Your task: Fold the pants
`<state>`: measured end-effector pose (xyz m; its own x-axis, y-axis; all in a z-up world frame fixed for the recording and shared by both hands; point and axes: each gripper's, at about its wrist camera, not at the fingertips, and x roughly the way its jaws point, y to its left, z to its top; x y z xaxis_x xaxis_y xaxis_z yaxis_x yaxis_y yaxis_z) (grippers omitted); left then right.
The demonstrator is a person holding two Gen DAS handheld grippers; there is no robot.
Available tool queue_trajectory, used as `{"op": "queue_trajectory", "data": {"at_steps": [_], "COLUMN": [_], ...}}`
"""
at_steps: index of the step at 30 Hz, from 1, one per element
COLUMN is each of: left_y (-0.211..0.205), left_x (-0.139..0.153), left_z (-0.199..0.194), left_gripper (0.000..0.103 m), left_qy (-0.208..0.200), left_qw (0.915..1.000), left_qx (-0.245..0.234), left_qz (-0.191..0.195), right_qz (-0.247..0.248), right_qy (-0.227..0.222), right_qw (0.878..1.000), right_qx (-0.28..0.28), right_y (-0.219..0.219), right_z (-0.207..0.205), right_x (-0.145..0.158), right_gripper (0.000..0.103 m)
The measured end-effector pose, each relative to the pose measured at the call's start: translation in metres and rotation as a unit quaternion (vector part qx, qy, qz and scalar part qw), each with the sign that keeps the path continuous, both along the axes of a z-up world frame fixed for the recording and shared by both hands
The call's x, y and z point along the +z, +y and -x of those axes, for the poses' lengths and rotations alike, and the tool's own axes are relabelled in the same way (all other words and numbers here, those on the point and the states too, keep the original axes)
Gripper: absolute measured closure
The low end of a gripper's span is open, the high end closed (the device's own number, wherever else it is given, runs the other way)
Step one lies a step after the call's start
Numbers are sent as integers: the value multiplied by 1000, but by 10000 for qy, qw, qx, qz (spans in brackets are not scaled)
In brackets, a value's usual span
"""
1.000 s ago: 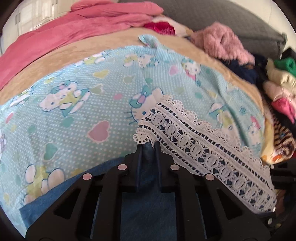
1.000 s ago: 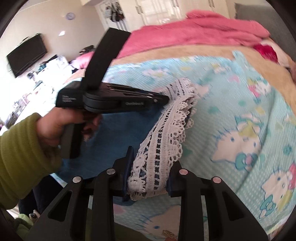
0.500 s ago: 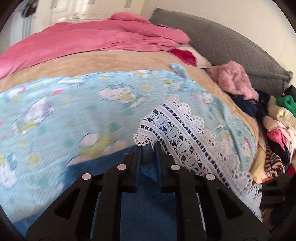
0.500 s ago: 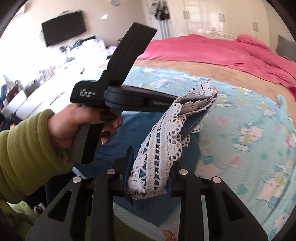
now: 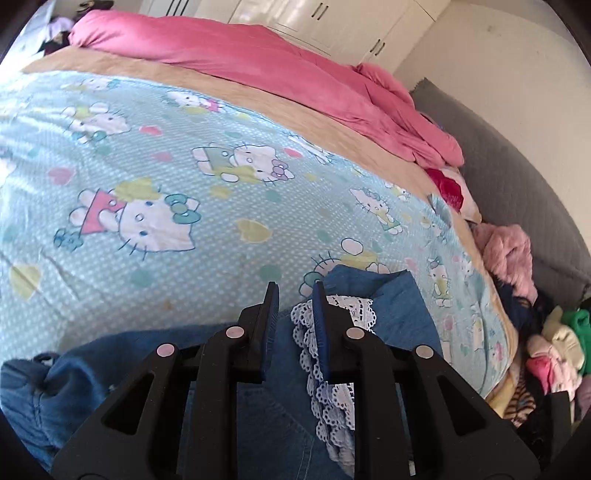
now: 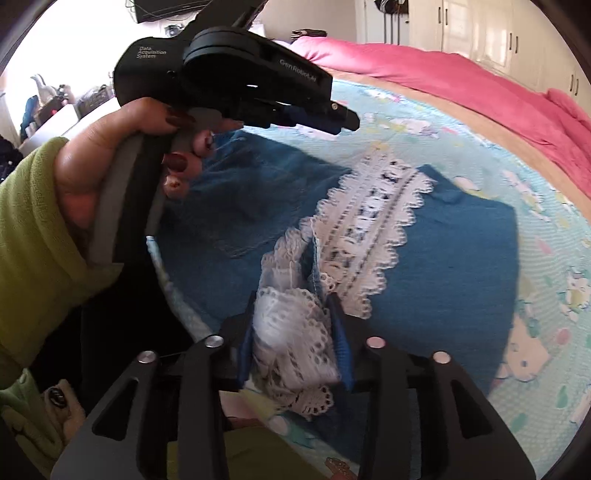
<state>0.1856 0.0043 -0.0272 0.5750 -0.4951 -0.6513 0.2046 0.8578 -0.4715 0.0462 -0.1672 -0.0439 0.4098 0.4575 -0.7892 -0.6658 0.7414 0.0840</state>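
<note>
The pants (image 6: pixel 436 258), blue denim with a white lace trim (image 6: pixel 369 221), lie folded on a light-blue cartoon-print sheet (image 5: pixel 147 166) spread over the bed. In the left wrist view they sit at the near edge, partly hidden behind the left gripper (image 5: pixel 295 295). Its jaws have a small gap with nothing pinched between the tips; the lace lies under and beside the right-hand finger, seemingly not gripped. The right gripper (image 6: pixel 295 325) has just been opening; a bunch of lace sits between its blue pads, and with the blur I cannot tell whether they press on it. In the right wrist view a hand (image 6: pixel 107 158) in a green sleeve (image 6: pixel 33 236) holds the left gripper above the pants, blocking their far left part. A pink duvet (image 5: pixel 258 62) lies across the far side of the bed, a pile of clothes (image 5: pixel 535 314) crowds the right edge against a grey headboard (image 5: pixel 517 166), and white wardrobes (image 6: pixel 480 33) stand behind.
</note>
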Motion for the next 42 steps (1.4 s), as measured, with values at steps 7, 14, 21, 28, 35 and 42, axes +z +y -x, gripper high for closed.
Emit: {"op": "queue_trajectory", "data": {"at_steps": [7,14,21,28,35,42], "left_y": [-10,-18,-31,-40,-37,-16], "left_x": [-11,-29,-43,1,-24,-4], "left_z": [-4,-17,-23,-8,-20,-4], "left_gripper": [74,60,86,94,85,72], "left_qy": [235,694,877,111,414,226], "left_qw": [9991,9957,9942,9997,9965,9973], "left_qx": [-252,-264,-199,-202,-65,141], "left_qz": [241,550,590,21,-719,-690], "right_qz": [-503,-522,-459,-333,682,103], "right_qy": [-179,-283,197,201,-188,-335], "right_qw": [9983,9912,9821,9820,9814,9848], "right_qx": [227,-1181,-1816,-1850,-1785,-1704], "right_y": [-22,-96,-124,-107,-83,-96], "right_z": [12,-44,-110,-160,-176,-162], "right_x": [37,53,30,14,-16,14], "right_gripper": [43,43,42,42,32,28]}}
